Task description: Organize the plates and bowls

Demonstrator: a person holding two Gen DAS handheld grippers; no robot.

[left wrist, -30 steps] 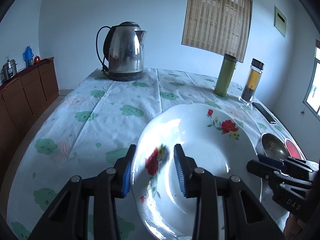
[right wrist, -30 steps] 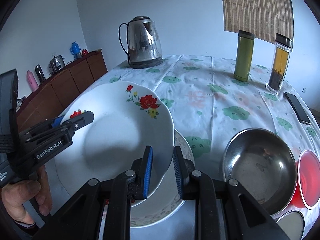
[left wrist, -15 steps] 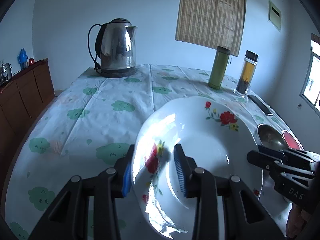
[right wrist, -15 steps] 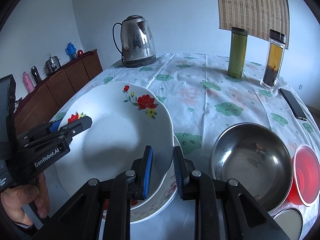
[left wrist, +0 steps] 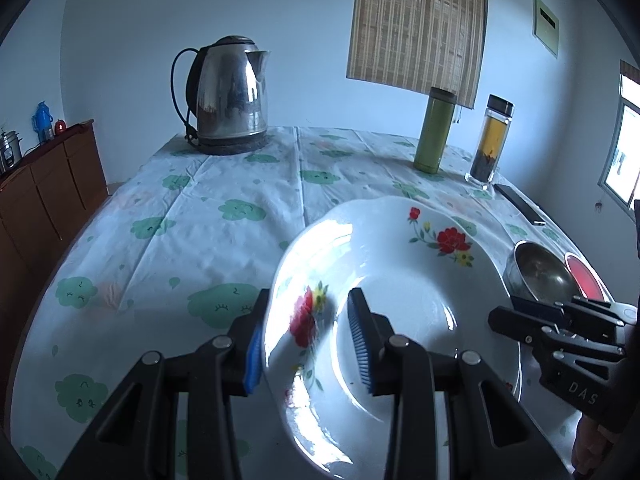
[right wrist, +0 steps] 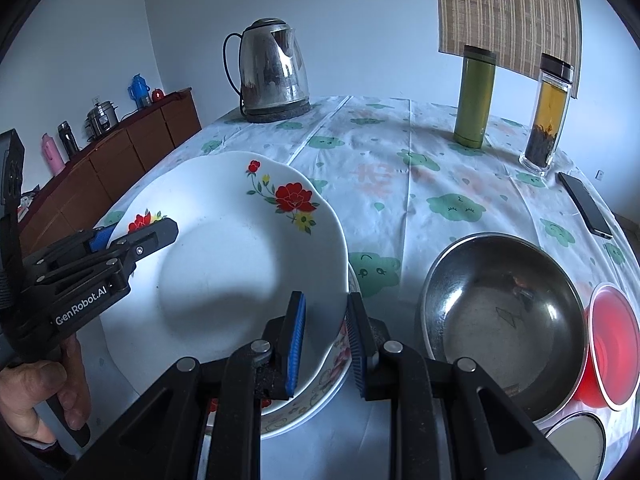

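1. Table (left wrist: 240, 200) covered in a white cloth printed with green clouds; pale blue walls, bamboo blind behind.
2. Far edge: steel kettle (left wrist: 230, 94), green flask (right wrist: 476, 98), tea bottle (right wrist: 550, 114). Phone (right wrist: 586, 204) lies near the right edge.
3. Floral plate (right wrist: 240, 264) is tilted, held from both sides above a patterned dish (right wrist: 320, 396) on the table.
4. Left gripper (left wrist: 308, 344): blue pads pinch the plate's left rim.
5. Right gripper (right wrist: 324, 344): pads straddle the plate's right rim; whether they actually press on it, cannot tell.
6. Steel bowl (right wrist: 504, 320) sits just right of the plate, with a red cup (right wrist: 612, 344) touching its right side.
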